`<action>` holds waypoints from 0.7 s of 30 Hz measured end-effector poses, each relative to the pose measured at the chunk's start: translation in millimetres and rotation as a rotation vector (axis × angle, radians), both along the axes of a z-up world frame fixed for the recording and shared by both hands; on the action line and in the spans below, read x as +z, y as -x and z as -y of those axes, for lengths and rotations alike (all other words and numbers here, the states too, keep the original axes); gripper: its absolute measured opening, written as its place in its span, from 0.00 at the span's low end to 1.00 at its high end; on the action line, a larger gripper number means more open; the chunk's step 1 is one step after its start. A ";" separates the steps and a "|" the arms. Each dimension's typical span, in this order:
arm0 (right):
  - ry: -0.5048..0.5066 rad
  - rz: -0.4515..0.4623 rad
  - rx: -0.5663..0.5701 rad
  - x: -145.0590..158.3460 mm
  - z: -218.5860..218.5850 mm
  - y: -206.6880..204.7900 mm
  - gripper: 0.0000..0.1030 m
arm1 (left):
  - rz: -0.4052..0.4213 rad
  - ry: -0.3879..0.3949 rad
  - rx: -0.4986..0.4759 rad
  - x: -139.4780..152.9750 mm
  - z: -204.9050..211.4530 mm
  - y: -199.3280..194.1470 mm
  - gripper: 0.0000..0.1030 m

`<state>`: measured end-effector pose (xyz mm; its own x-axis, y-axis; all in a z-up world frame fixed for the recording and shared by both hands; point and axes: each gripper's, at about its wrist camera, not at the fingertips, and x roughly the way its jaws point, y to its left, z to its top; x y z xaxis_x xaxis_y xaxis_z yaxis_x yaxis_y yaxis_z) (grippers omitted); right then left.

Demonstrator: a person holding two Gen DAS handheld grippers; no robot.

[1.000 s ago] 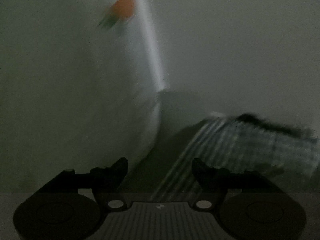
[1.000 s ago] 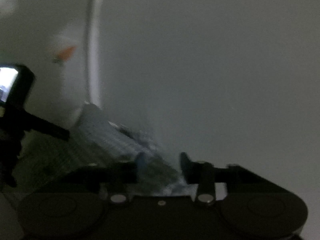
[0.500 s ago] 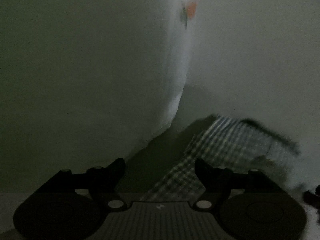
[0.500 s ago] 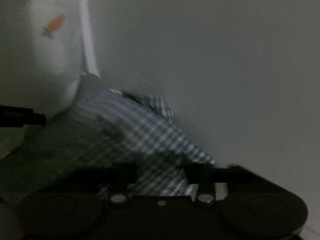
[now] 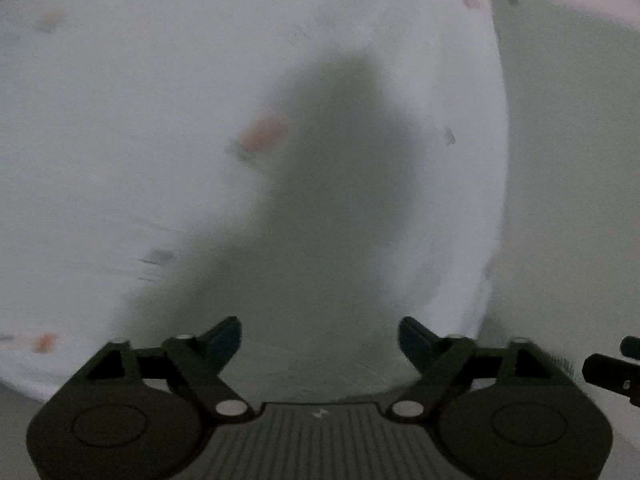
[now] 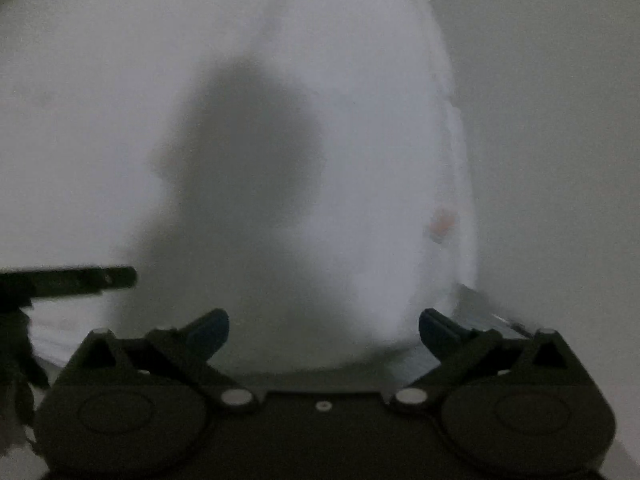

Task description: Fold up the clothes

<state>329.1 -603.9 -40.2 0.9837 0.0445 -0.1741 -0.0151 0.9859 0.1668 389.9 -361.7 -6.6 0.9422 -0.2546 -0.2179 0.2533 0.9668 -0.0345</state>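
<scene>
1. Left wrist view: a white garment [image 5: 168, 128] with small orange carrot prints [image 5: 266, 138] filled most of the frame. Its right edge ran near to far as a long curve down the right side, with the pale surface [image 5: 568, 184] beyond it. The long axis could not be told beyond that edge; much was blurred.
2. Half a second earlier this view showed a plaid cloth ahead of the fingers; here it was gone from sight and only white fabric lay ahead.
3. The left gripper [image 5: 320, 332] stood wide apart, nothing between its fingers, a dark shadow on the cloth ahead. Contact with the fabric could not be told.
4. Right wrist view: the white garment [image 6: 360, 128] again filled the centre, its right edge running near to far; one faint orange print [image 6: 442, 222] sat near that edge.
5. A sliver of the plaid cloth [image 6: 480, 312] showed at the near right, far less than before.
6. The right gripper [image 6: 324, 328] was spread wide, holding nothing. Part of the left gripper [image 6: 72, 280] showed at left.
</scene>
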 end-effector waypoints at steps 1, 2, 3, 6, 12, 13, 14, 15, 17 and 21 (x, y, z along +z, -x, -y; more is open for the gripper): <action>0.003 0.015 0.022 7.4 -17.6 13.8 1.00 | 0.014 0.017 0.015 7.0 -21.4 21.8 1.00; 0.017 0.022 0.038 13.5 -38.0 30.6 1.00 | 0.026 0.029 0.031 13.4 -41.8 43.1 1.00; 0.033 0.023 0.040 15.5 -54.9 43.4 1.00 | 0.036 0.026 0.048 18.6 -59.6 63.1 1.00; 0.078 0.019 0.037 18.3 -108.6 90.4 1.00 | 0.079 -0.008 0.084 23.5 -109.2 125.2 1.00; 0.097 -0.081 0.015 26.3 -198.2 184.3 1.00 | 0.070 -0.021 0.126 25.8 -210.1 251.3 1.00; 0.101 -0.106 0.008 27.0 -211.4 195.2 1.00 | 0.048 -0.022 0.126 22.5 -221.8 266.6 1.00; 0.107 -0.137 0.001 28.6 -225.6 211.1 1.00 | 0.021 -0.024 0.127 19.2 -231.4 280.2 1.00; 0.113 -0.156 -0.003 29.1 -236.9 224.7 1.00 | -0.009 -0.019 0.128 16.9 -240.5 290.6 1.00; 0.132 -0.189 -0.012 27.3 -258.2 249.4 1.00 | -0.068 -0.007 0.129 12.2 -258.7 311.2 1.00; 0.182 -0.251 -0.023 24.2 -297.3 304.7 1.00 | -0.172 0.020 0.138 -6.1 -288.3 345.0 1.00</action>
